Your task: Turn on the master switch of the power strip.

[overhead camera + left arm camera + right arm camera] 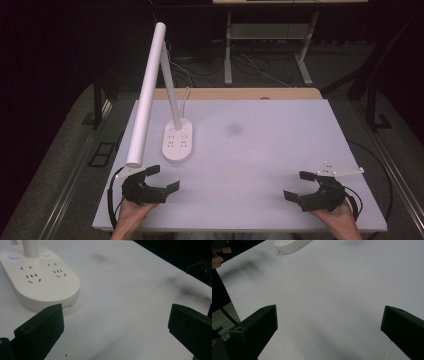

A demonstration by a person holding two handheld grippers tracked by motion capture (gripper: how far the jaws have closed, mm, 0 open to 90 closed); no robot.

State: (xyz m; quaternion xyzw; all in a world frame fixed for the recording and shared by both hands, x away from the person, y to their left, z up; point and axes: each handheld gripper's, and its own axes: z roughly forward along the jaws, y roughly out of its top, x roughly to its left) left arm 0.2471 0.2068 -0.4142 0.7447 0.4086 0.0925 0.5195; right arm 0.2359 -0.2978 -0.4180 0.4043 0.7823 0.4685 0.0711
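Note:
A white desk lamp stands on the table's left half, its oval base (179,140) dotted with sockets and its long tube head (148,93) leaning toward the front edge. The base (41,280) lies just ahead of my left gripper (115,330), a blue light glowing by the stem. My left gripper (163,179) is open at the front left, under the tube's end, with nothing between its jaws. At the front right my right gripper (299,185) is open too, pointing left over bare table. From the right gripper (329,332), the base's end (290,245) lies far off.
The white tabletop (260,150) has a faint dark smudge (234,129) near its middle. A wooden strip (235,93) runs along the far edge. Beyond it are desk legs (228,50) and cables on a dark floor. The lamp's cord (186,95) rises behind the base.

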